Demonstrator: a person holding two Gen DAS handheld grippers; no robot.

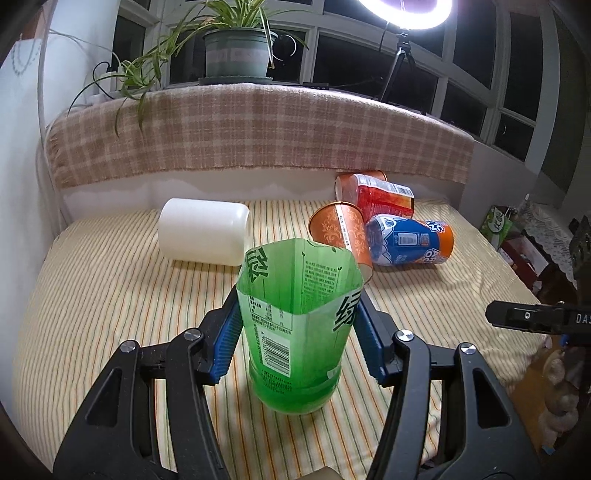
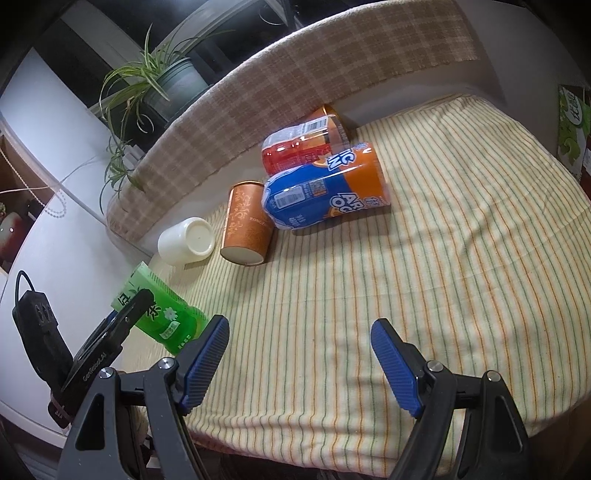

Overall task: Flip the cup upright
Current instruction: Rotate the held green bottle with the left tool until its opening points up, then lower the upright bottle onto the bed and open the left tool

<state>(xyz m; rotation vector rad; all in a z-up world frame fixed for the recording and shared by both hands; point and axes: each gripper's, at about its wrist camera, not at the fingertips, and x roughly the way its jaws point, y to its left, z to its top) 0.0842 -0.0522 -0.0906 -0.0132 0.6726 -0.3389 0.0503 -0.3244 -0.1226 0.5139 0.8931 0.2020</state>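
Note:
A green cut-bottle cup (image 1: 295, 325) stands nearly upright, open end up, on the striped cloth (image 1: 110, 295), close to the left gripper. My left gripper (image 1: 297, 336) has its blue pads on both sides of the cup, shut on it. The cup also shows in the right wrist view (image 2: 162, 310), partly behind the left gripper's finger. My right gripper (image 2: 299, 365) is open and empty above the cloth near the front edge. A white cup (image 1: 203, 230), an orange cup (image 1: 341, 230), a blue-orange cup (image 1: 406, 240) and a red cup (image 1: 380, 197) lie on their sides.
A plaid blanket (image 1: 258, 136) covers the ledge behind the table, with a potted plant (image 1: 236, 51) and a ring light (image 1: 406, 11) above. Boxes and clutter (image 1: 517, 236) stand off the right edge. A black power strip (image 2: 37, 332) hangs at the left.

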